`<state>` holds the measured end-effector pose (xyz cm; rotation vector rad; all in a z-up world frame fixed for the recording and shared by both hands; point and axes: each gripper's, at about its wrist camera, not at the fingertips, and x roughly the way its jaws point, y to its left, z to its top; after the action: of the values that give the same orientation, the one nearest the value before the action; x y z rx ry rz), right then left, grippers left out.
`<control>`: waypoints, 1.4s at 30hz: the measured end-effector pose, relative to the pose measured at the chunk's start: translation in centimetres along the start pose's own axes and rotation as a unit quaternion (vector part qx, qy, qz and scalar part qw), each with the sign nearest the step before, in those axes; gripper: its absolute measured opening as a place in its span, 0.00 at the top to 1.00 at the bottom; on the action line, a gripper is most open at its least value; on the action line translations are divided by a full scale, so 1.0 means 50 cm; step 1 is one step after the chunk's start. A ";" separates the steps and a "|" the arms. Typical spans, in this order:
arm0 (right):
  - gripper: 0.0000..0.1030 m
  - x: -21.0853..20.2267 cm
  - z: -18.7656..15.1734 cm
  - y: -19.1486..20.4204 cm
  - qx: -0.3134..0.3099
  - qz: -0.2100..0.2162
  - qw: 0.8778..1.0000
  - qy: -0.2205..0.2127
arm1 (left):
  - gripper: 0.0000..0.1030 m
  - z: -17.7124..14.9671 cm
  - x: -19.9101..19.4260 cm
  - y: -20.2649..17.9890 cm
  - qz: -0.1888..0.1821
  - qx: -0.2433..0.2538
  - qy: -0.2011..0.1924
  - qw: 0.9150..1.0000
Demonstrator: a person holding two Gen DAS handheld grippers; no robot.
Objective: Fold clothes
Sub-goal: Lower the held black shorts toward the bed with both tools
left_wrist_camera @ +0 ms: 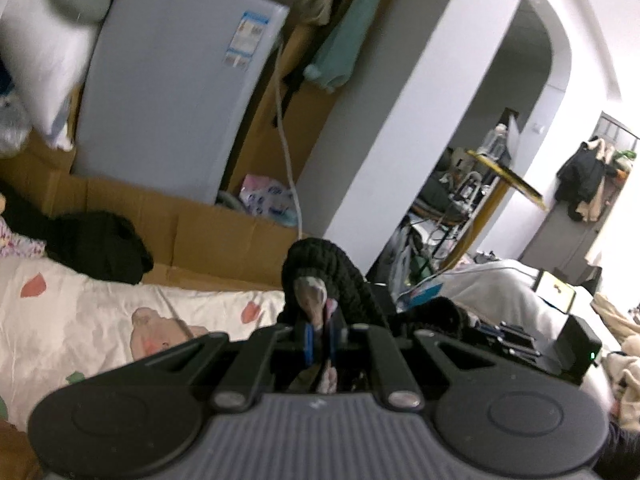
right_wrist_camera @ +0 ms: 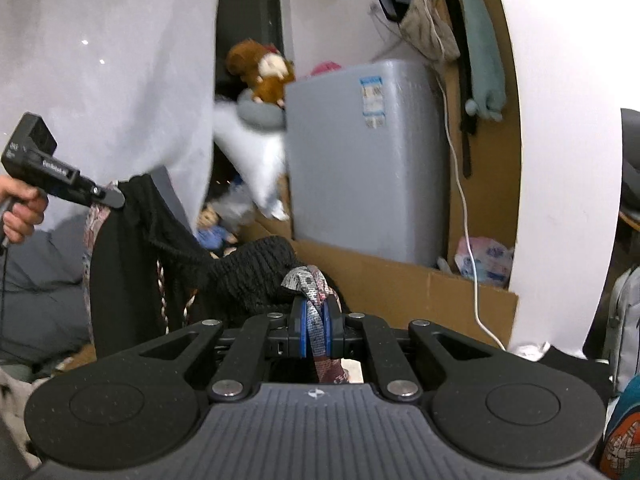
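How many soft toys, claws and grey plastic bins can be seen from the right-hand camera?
Soft toys: 2, brown plush animal and small blue-clothed doll
Claws: 2, left claw and right claw
Grey plastic bins: 1, tall grey plastic bin
Total: 5

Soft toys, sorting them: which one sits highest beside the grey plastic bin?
The brown plush toy on the grey cushion; the blue-clothed doll lies lower.

My gripper (right_wrist_camera: 315, 334) bodies are matt black plastic with bare metal pivot pins and blue pads. The garment (right_wrist_camera: 256, 276) is coarse black knit with a patterned woven lining. Behind: smooth grey plastic bin (right_wrist_camera: 360, 168), matt brown cardboard (right_wrist_camera: 400, 292), crumpled printed cotton sheet (left_wrist_camera: 80, 320).
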<state>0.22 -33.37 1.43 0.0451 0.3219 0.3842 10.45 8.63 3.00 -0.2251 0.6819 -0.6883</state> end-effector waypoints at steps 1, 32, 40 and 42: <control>0.92 0.017 -0.010 -0.006 0.005 -0.003 1.000 0.005 | 0.92 -0.002 0.021 0.014 0.005 -0.003 0.006 1.000; 0.92 0.212 -0.065 -0.059 0.059 -0.009 0.996 0.065 | 0.92 -0.018 0.192 0.137 0.109 -0.039 0.032 0.993; 0.91 0.250 -0.096 -0.069 0.079 -0.017 0.994 0.073 | 0.92 -0.030 0.246 0.149 0.117 -0.030 0.040 0.992; 0.91 0.264 -0.104 -0.076 0.089 -0.018 0.993 0.073 | 0.92 -0.039 0.262 0.150 0.120 -0.028 0.040 0.992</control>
<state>11.52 -32.00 -7.86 0.1855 0.5005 0.3238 20.45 5.83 -8.15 -0.1651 0.7917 -0.4506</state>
